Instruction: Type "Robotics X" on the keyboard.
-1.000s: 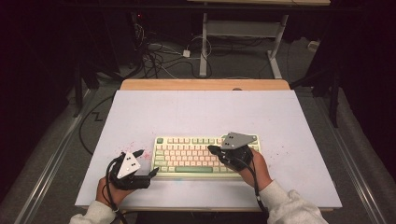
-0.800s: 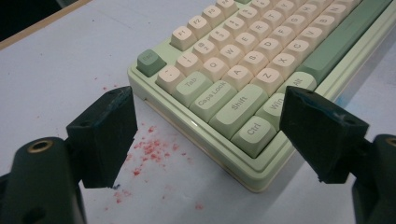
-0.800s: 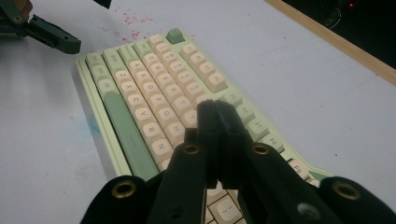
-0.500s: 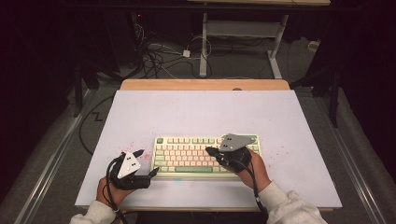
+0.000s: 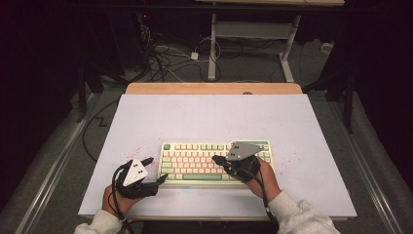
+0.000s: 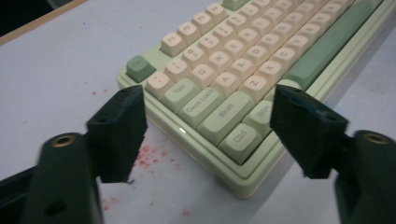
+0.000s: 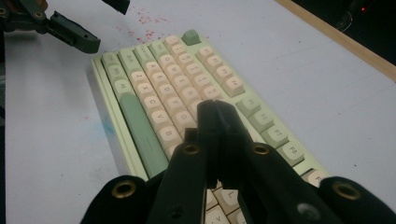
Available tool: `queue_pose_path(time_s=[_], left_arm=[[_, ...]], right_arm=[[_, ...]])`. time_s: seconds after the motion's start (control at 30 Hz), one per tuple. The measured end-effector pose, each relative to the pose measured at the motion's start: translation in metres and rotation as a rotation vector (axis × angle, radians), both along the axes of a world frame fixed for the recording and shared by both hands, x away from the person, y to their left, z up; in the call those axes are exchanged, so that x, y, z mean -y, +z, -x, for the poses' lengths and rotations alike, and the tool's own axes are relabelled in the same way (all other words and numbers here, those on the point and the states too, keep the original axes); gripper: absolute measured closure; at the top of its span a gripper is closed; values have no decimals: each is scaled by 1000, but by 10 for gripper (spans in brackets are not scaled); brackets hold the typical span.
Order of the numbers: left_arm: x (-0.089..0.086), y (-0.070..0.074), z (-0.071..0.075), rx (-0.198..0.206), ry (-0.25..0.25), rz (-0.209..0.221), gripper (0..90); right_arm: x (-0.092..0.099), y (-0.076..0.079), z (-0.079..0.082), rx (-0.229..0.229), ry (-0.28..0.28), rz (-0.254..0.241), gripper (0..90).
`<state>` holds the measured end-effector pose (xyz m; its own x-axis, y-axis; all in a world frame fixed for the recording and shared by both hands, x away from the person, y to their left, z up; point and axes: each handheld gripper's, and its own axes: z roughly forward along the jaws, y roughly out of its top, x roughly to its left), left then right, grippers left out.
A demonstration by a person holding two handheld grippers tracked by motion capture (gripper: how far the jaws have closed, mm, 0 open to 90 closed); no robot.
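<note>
Two black two-jaw grippers at one pale-green keyboard with cream keycaps (image 5: 216, 163), lower centre of the high view: left gripper (image 6: 208, 128), jaws just narrowed yet unclenched, grasping nothing, straddles the Ctrl corner; right gripper (image 7: 215, 116) clenched over the keys, likely poised to press.

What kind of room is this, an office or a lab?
Probably a lab or recording workspace: a keyboard on a white table, tangled floor cables behind it, and dark surroundings.
</note>
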<state>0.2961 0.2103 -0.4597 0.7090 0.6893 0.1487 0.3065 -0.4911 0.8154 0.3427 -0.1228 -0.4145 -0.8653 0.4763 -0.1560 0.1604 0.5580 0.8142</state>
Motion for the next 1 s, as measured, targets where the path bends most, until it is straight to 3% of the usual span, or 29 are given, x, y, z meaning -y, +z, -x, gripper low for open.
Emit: queue_pose_path(time_s=[0.17, 0.4, 0.63, 0.73, 1.0], left_arm=[[8, 2, 1, -14, -37, -11, 501], [12, 3, 0, -20, -49, -11, 586], [24, 13, -7, -57, -108, 30, 865], [37, 19, -13, -79, -141, 35, 876], [78, 16, -28, -147, -212, -55, 875]], right_arm=[[4, 2, 0, 5, -8, -8, 900], [4, 2, 0, 3, -8, -9, 900], [10, 5, 0, 6, -19, -13, 900], [14, 7, 0, 8, -26, -21, 900], [20, 10, 1, 17, -34, -30, 900]])
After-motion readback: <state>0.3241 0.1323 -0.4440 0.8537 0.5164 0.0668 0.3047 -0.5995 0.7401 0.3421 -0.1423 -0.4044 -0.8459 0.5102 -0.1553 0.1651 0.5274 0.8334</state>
